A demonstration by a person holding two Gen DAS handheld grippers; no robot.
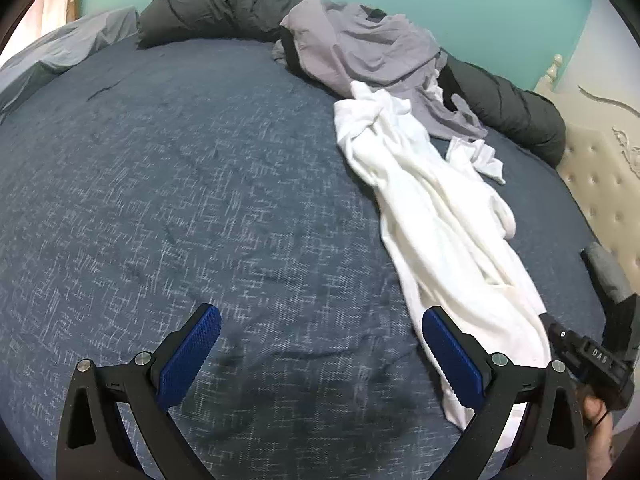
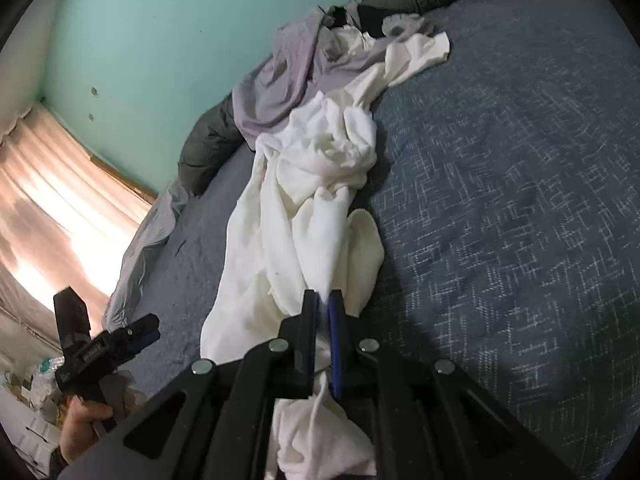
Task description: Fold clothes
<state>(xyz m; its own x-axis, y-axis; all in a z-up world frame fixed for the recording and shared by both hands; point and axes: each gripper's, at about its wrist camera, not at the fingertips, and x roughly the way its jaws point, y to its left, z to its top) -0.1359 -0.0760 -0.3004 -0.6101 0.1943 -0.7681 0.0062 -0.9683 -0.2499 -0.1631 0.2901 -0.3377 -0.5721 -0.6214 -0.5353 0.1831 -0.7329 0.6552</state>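
Observation:
A crumpled white garment (image 1: 440,216) lies stretched in a long strip across the blue bedcover (image 1: 180,180). My right gripper (image 2: 322,298) is shut on the near end of the white garment (image 2: 304,200), with cloth bunched between and below its jaws. In the left wrist view the right gripper (image 1: 550,322) shows at the garment's lower right edge. My left gripper (image 1: 320,320) stands wide open just above the bedcover, left of the garment, with nothing between its blue pads (image 1: 192,356). Its right finger lies beside the cloth's edge.
A grey garment (image 1: 360,48) is heaped at the far end of the white one, over a dark rolled duvet (image 1: 220,8). A cream tufted headboard (image 1: 600,176) borders the bed. A curtain (image 2: 48,208) and teal wall (image 2: 160,40) lie beyond. A hand (image 2: 84,412) holds the left tool.

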